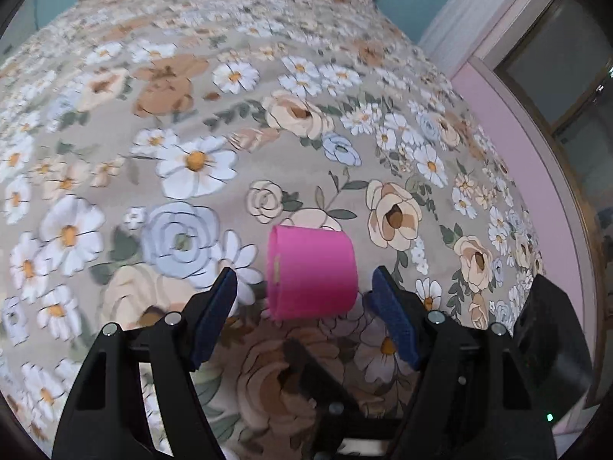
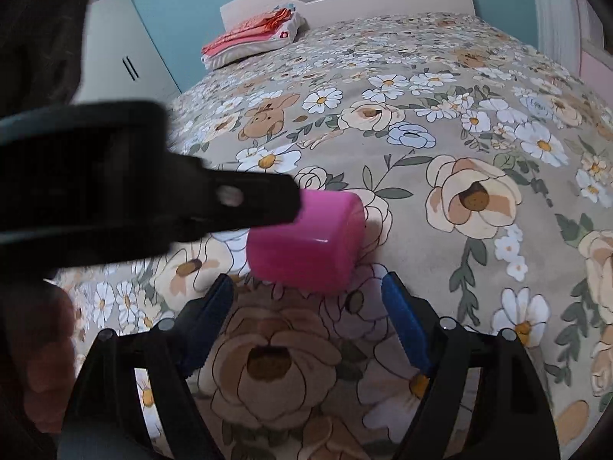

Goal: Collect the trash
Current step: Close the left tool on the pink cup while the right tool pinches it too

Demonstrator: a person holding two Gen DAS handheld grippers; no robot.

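Observation:
A pink plastic cup (image 1: 312, 272) lies on its side on the floral bedspread (image 1: 191, 115). In the left wrist view it sits just ahead of and between the fingertips of my left gripper (image 1: 304, 287), which is open, with its blue pads clear of the cup on both sides. The right wrist view shows the same cup (image 2: 310, 245) just beyond my right gripper (image 2: 306, 283), which is also open and holds nothing. The left gripper's black body (image 2: 153, 195) reaches in from the left, blurred, and covers the cup's near left end.
Folded orange and white linen (image 2: 253, 36) lies by the headboard at the far end of the bed. A white wardrobe (image 2: 122, 61) stands at the left. A pink wall and a window (image 1: 567, 69) run along the bed's right side. A blurred hand (image 2: 49, 364) shows at the lower left.

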